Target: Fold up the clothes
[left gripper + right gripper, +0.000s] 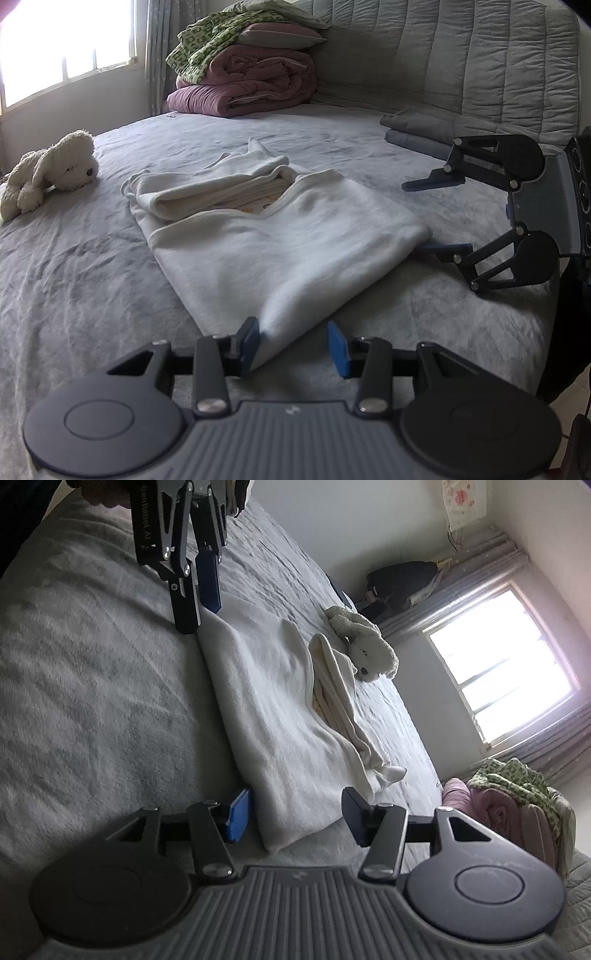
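The left gripper (295, 343) was held part open around a corner of the white garment (280, 251), nothing gripped. The right gripper (295, 816) was likewise spread astride another corner, unpinched.

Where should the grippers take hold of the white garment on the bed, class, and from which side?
Grip the white garment at its two near corners, coming low from the bed's near edge. Both corners lie flat, free and already sit between the open fingers of the left gripper and right gripper.
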A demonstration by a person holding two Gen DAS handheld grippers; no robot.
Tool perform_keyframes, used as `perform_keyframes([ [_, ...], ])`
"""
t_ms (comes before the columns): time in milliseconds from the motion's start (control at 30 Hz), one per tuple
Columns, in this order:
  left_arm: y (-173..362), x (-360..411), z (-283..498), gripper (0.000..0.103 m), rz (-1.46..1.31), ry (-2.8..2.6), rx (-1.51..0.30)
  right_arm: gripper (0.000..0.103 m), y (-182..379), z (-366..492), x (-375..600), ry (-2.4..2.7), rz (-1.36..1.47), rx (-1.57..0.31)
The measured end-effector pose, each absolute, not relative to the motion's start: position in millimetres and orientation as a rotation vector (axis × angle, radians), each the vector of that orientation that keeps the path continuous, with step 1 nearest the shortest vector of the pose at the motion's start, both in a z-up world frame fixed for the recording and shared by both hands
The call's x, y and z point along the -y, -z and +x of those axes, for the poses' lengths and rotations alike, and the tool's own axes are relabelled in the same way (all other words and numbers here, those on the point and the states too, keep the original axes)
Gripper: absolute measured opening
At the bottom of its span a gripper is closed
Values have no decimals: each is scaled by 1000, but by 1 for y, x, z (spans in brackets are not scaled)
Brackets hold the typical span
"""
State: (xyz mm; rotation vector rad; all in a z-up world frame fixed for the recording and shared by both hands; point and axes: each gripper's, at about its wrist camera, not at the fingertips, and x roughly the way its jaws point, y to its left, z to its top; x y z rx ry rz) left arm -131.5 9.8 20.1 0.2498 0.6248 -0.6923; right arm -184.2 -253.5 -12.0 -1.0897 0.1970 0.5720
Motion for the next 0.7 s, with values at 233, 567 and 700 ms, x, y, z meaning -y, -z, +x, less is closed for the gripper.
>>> perform_keyframes([
  [233, -20, -10, -131, 43, 246, 692, -626, 55, 13, -188, 252, -571, -1115, -177],
  [567, -21, -9, -131, 43, 257, 690, -624, 18, 10, -181, 250, -628, -1058, -260],
  [700, -23, -9, -132, 43, 259, 687, -623, 15, 1, -177, 252, -642, -987, -302],
])
